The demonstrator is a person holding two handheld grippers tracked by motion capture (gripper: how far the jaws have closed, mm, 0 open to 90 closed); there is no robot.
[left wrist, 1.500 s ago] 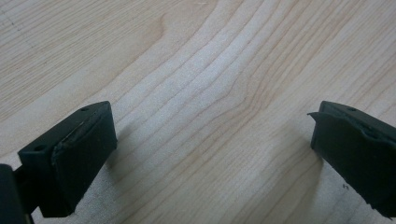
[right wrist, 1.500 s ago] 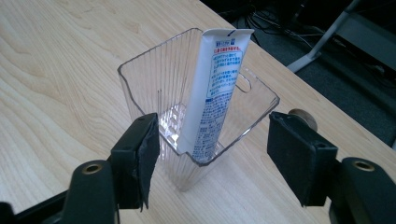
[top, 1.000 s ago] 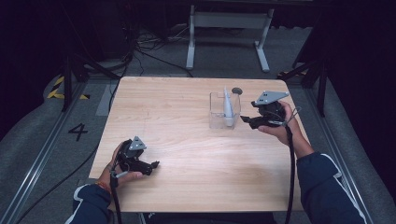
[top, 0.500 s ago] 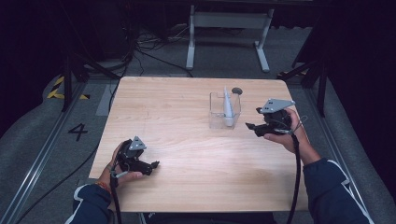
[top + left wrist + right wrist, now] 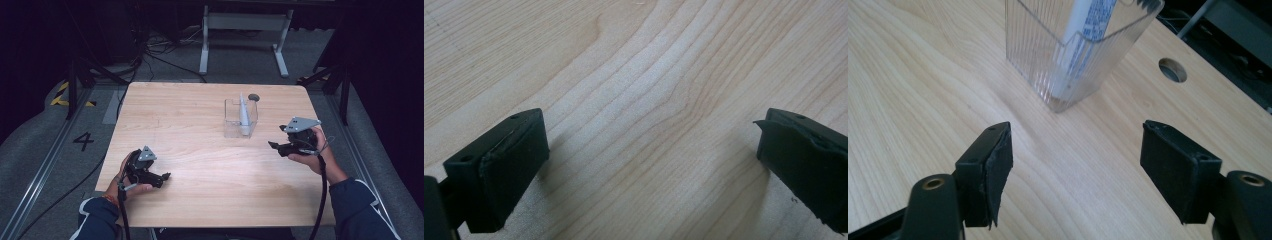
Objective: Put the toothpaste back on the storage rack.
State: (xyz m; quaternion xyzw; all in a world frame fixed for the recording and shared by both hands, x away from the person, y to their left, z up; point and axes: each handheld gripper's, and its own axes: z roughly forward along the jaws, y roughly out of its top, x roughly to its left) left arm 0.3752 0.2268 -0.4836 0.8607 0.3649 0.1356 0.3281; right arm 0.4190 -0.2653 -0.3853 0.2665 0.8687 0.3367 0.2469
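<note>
Right tongs (image 5: 274, 146) have backed off the clear holder (image 5: 1073, 55), top cropped; both tongs apart.

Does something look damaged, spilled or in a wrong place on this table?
Nothing is spilled. The white tube stands leaning inside the clear container, which is upright. One small oddity: the pad on one jaw of the right tongs looks frayed at its lower edge.

Tube (image 5: 1088, 30) top cut off

High view overhead, facing forward; claw views close over table (image 5: 200, 115).
</note>
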